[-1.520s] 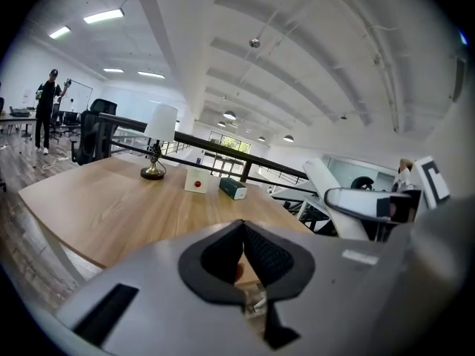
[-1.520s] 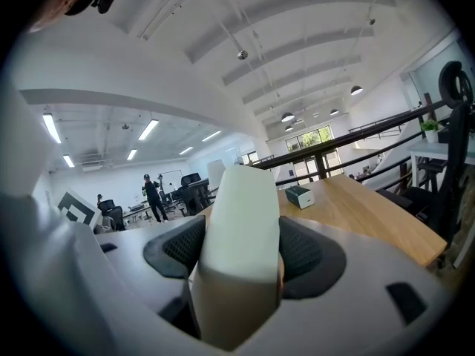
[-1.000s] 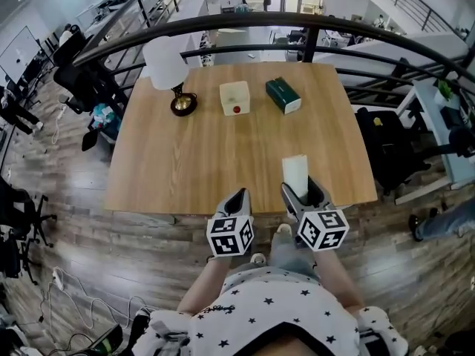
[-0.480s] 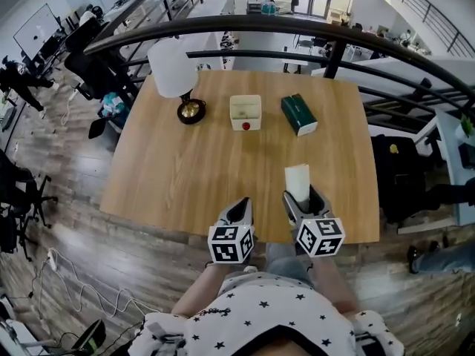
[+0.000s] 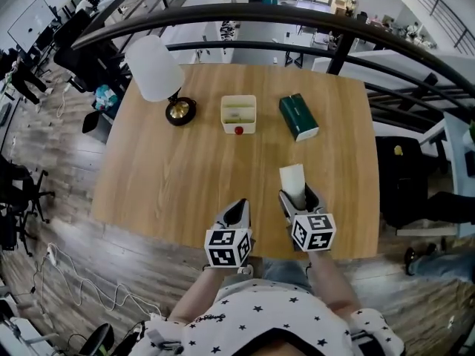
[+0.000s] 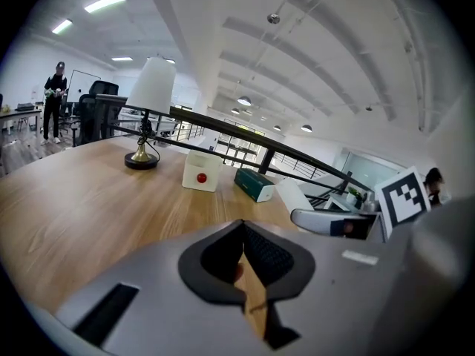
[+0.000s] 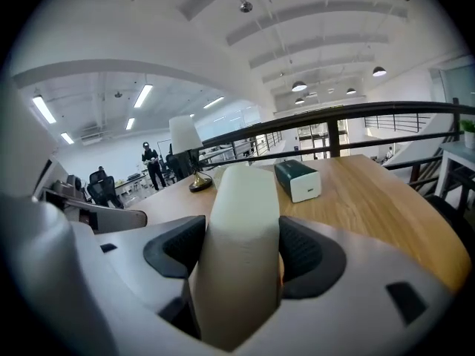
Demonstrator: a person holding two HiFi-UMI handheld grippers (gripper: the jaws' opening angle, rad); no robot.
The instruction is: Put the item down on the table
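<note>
The item is a pale cream, upright rounded block (image 5: 292, 178), and my right gripper (image 5: 298, 196) is shut on it over the near right part of the wooden table (image 5: 185, 169). In the right gripper view the block (image 7: 241, 221) fills the gap between the dark pads (image 7: 308, 254), which press its two sides. Whether its underside touches the table is hidden. My left gripper (image 5: 237, 209) hovers beside it at the table's front edge. Its jaws (image 6: 243, 236) meet with nothing between them.
Along the far side of the table stand a white-shaded lamp (image 5: 154, 69) on a brass base, a small white box with a red button (image 5: 238, 114) and a dark green box (image 5: 298, 116). A black railing (image 5: 260, 13) curves behind the table. Office chairs stand at left.
The head view has shifted a little, so the table sits slightly differently in frame. Both grippers keep their places at the front edge, and the right one still grips the block.
</note>
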